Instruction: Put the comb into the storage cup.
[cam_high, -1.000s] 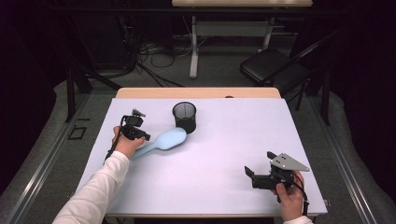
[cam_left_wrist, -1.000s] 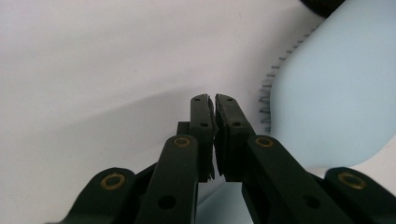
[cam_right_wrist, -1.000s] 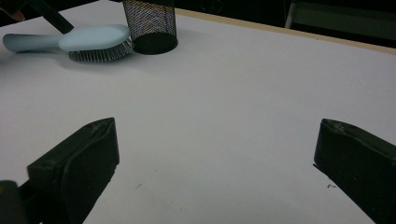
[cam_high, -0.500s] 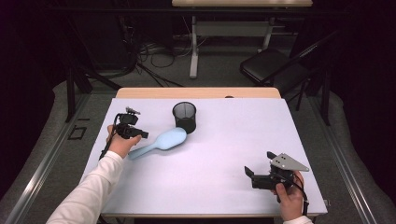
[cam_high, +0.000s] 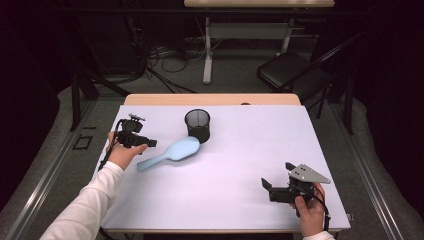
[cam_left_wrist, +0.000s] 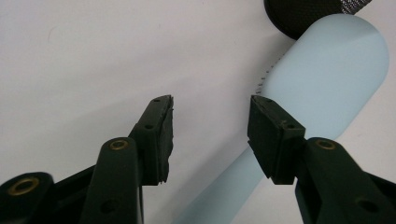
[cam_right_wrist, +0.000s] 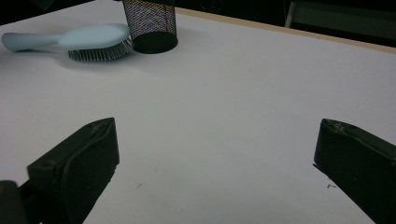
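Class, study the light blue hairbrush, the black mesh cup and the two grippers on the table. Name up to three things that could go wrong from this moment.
1. The hairbrush lies bristles down with its head against the mesh cup; pushing the brush could probably tip or slide the cup.
2. The left gripper has just been opening, with nothing between its jaws, above the handle; a re-grasp might catch the handle off-centre.
3. The right gripper rests open near the front table edge, far from the brush, so it probably cannot steady anything quickly.

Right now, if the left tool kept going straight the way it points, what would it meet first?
Probably the light blue hairbrush, lying just ahead of the left tool and slightly to one side; the black mesh cup stands beyond it. Depth is unclear.
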